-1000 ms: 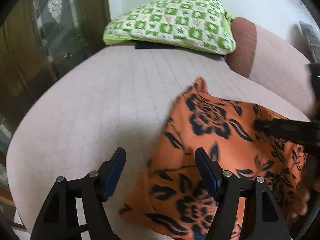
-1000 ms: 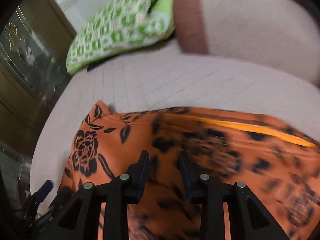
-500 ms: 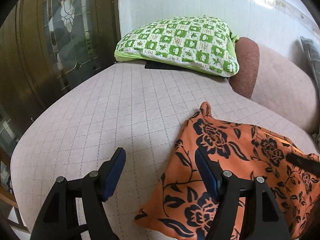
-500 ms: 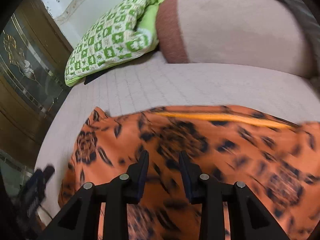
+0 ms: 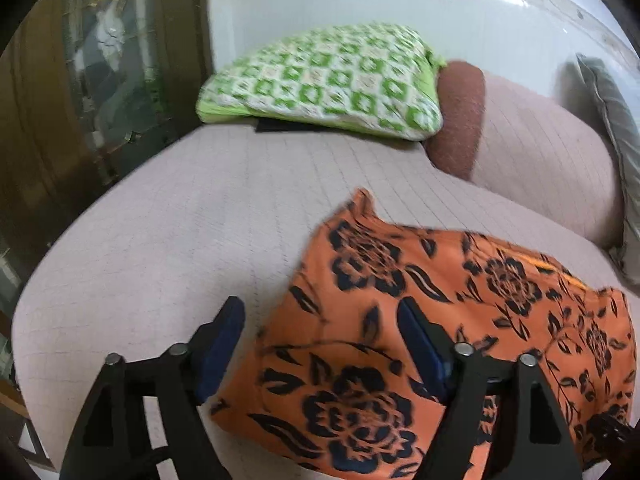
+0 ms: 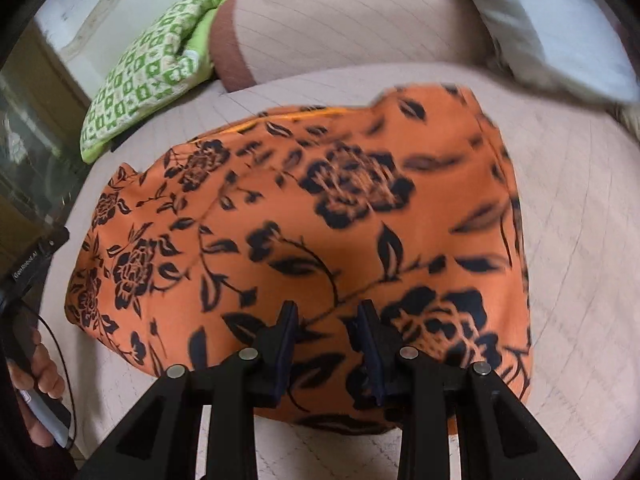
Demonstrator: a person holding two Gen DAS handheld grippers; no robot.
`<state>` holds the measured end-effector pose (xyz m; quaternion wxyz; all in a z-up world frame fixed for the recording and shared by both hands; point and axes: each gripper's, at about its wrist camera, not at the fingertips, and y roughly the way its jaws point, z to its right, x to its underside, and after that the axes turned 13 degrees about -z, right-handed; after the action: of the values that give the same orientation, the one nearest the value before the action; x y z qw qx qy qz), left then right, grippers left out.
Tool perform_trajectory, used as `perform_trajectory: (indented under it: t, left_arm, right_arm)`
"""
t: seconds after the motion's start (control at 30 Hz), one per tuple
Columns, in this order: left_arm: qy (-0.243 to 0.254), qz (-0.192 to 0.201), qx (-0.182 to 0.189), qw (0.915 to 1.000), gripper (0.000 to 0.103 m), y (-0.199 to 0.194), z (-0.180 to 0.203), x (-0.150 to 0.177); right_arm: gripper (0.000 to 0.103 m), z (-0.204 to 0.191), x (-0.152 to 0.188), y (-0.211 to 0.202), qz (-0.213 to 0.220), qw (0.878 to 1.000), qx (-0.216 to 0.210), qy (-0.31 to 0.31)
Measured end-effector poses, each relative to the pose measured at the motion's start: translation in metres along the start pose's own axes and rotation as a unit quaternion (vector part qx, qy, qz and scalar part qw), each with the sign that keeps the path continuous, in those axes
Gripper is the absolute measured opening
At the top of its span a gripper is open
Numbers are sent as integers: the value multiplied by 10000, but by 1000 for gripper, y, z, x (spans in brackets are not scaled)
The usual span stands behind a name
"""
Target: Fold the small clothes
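Observation:
An orange garment with black flowers [image 5: 460, 320] lies folded flat on the pink quilted sofa seat [image 5: 180, 240]. It also fills the middle of the right wrist view [image 6: 304, 232]. My left gripper [image 5: 320, 344] is open wide above the garment's left edge, its right finger over the cloth and its left finger over bare seat. My right gripper [image 6: 328, 316] hovers over the garment's near edge with a narrow gap between its fingers and no cloth between them.
A green-and-white checked pillow [image 5: 328, 80] and a brown-ended bolster [image 5: 460, 120] lie at the back of the sofa. A grey cushion [image 6: 540, 32] sits at the right. A dark wooden glazed door [image 5: 80, 100] stands to the left.
Both grippers have shifted over the garment. The right wrist view now looks down on the whole folded cloth from nearer its front edge. The garment has not changed shape.

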<state>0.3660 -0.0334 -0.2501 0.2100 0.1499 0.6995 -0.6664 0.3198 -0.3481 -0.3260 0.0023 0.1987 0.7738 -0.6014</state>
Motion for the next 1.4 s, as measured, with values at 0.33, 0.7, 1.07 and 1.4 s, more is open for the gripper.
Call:
perform_trajectory:
  t: [0.33, 0.7, 1.07, 1.4]
  left_arm:
    - [293, -840, -151, 9959, 82, 43, 18, 2]
    - [237, -726, -346, 9965, 91, 45, 3, -4]
    - [-141, -989, -316, 9945, 93, 50, -21, -11]
    - [-851, -1201, 314, 9886, 93, 14, -50, 8]
  right_arm:
    - [34, 52, 1, -20, 409, 9952, -673, 589]
    - [34, 88, -3, -32, 492, 9825, -1409, 1110]
    - [38, 102, -1, -22, 140, 9744, -1611, 1561]
    - [67, 70, 43, -55, 177, 9521, -2622, 1562]
